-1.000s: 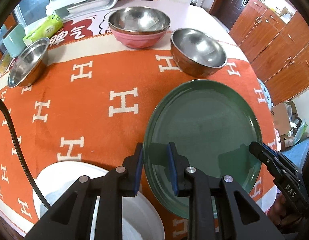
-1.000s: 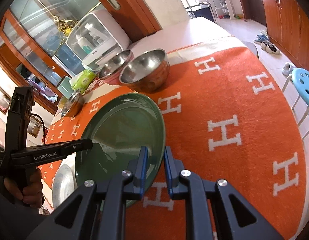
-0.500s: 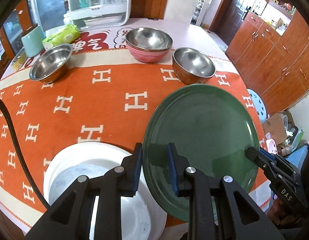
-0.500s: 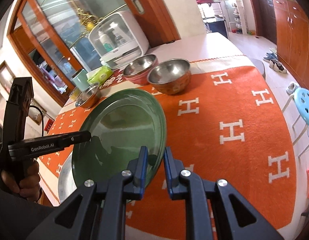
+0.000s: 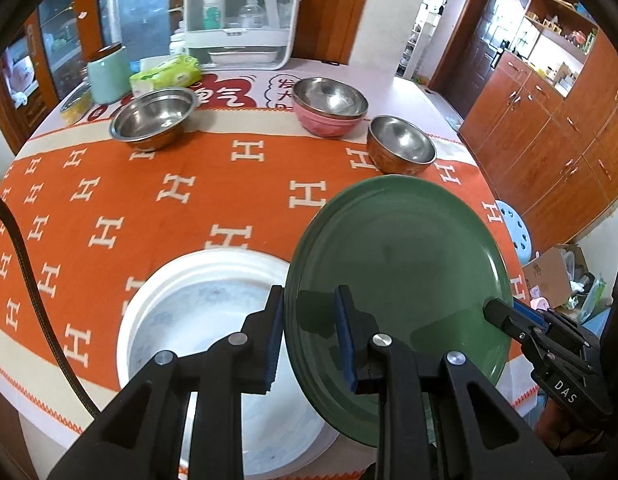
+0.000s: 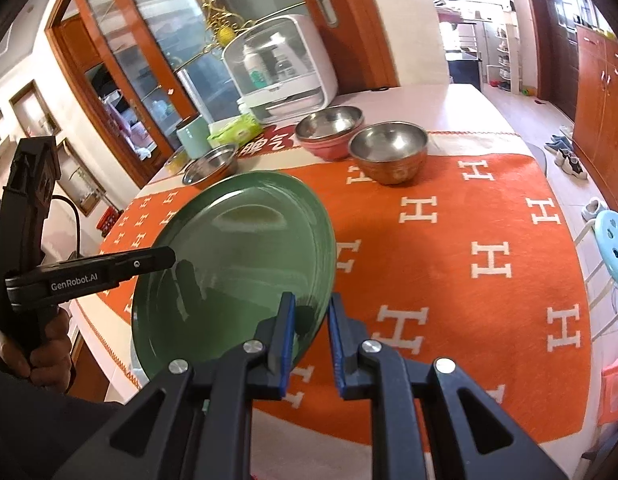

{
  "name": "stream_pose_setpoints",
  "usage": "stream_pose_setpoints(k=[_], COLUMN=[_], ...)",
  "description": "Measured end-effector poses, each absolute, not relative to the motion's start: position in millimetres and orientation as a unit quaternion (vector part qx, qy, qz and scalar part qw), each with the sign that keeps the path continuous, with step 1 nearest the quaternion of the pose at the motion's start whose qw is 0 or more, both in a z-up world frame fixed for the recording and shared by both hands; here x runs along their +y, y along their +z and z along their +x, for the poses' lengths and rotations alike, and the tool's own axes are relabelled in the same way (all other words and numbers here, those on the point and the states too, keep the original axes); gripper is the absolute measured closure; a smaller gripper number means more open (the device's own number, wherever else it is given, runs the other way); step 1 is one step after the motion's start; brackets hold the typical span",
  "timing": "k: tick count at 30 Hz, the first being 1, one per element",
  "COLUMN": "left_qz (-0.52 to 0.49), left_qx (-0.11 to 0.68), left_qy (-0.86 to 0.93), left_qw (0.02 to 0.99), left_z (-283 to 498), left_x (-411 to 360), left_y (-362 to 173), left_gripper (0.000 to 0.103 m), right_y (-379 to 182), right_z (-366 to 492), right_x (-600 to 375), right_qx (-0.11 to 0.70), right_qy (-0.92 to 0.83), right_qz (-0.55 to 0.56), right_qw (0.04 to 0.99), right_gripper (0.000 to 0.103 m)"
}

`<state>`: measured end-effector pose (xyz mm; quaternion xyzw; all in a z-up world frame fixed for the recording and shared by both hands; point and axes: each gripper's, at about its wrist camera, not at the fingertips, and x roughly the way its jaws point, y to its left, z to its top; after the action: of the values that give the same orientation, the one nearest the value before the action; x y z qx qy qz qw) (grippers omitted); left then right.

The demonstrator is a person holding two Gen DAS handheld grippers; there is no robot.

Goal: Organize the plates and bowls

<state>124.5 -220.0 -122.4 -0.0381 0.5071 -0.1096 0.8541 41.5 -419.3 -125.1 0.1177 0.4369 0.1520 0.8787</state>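
Green plate hangs tilted above the orange tabletop, partly over the white plate. Left gripper has its jaws clamped on the near rim; right gripper has its jaws clamped on the opposite rim. Three steel bowls and one pink bowl sit at the far edge.

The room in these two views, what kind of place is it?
Most likely a home dining room: a round table under an orange cloth, wooden cabinets along the wall, a glass-front cupboard, and shoes on the floor.
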Motion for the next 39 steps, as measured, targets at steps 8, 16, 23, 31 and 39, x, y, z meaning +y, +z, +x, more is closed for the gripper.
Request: stream_pose_setpoints(k=[8, 16, 23, 31, 39], left_qz=[-0.044, -0.043, -0.034, -0.027, -0.016], left_qx=[0.510, 0.523, 0.544, 0.577, 0.603], left_qy=[-0.094, -0.090, -0.087, -0.083, -0.094], left_qw=[0.854, 0.846, 0.834, 0.812, 0.792], left_z=[108, 102, 101, 105, 113], left_x=[-189, -157, -132, -109, -103], left_y=[-122, -126, -136, -155, -175], left_gripper=[0.081, 0.080, 0.078, 0.077, 0.077], right_y=[-123, -129, -137, -152, -167], right_z=[35, 31, 31, 36, 40], right_x=[-385, -354, -326, -297, -285], right_qx=[0.446, 0.467, 0.490, 0.525, 0.555], right_qy=[0.168, 0.171, 0.169, 0.164, 0.152], right_qz=[0.101, 0.098, 0.093, 0.088, 0.091], right_qw=[0.873, 0.862, 0.850, 0.830, 0.813], right_gripper=[0.086, 0.085, 0.084, 0.083, 0.081])
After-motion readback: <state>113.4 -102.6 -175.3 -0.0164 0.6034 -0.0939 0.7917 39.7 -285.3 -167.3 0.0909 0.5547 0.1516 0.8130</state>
